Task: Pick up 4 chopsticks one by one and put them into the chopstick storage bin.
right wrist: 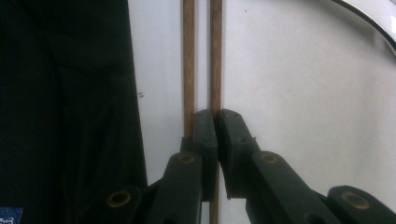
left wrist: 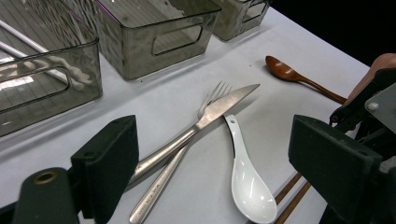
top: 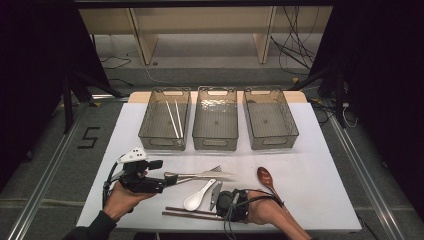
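While right gripper (right wrist: 216, 117) on chopstick (right wrist: 215, 56), floor "5" (top: 89, 137)

Bare white table surface (top: 320, 165) lies right of the brown wooden spoon (top: 265, 178); three clear plastic bins (top: 216, 125) block the far edge; steel cutlery clutters the centre.

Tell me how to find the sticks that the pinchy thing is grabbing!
Start at the white table and go to its near edge, in front of the three clear plastic bins. There the right gripper is shut on one of the pair of thin brown wooden chopsticks, beside the white ceramic soup spoon. They are the only dark, straight, matching sticks lying on the table.
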Motion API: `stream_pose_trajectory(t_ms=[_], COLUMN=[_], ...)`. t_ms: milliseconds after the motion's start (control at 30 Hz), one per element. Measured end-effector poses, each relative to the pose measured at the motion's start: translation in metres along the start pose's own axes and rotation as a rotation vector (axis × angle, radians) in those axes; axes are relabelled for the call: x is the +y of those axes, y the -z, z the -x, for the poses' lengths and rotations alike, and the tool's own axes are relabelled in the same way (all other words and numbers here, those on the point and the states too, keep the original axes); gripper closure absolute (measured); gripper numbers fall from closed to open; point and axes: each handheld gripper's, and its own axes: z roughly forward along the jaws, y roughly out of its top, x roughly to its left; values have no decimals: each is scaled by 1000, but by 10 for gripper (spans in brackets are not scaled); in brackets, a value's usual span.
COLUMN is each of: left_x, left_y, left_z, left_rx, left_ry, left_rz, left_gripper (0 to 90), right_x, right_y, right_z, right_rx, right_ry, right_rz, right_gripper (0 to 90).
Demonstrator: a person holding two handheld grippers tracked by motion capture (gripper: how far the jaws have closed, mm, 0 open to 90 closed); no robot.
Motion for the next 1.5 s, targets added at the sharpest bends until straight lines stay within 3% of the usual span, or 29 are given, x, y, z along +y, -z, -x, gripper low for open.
stream_pose_trajectory(t_ms=[933, 1200, 1333, 1400, 1500], left_x=[-1, -2, -5, -8, -9], left_y=[-2, -8, -15, -19, -22], left_z=[0, 4, 7, 11, 16], left_rx=[-11, -49, -83, -87, -106], left_ry=[9, -22, -46, -79, -107], left_rz=[-14, -75, -162, -199, -223], left_gripper=[158, 158, 161, 162, 167], right_x=[6, 9, 9, 9, 9], right_y=[15, 22, 22, 23, 25], right_z=[-4, -6, -6, -6, -6], right_rx=[9, 3, 5, 7, 0], right_ry=[-7, -14, -18, -18, -20], right_rz=[125, 155, 156, 159, 170], right_gripper=[867, 868, 868, 868, 868])
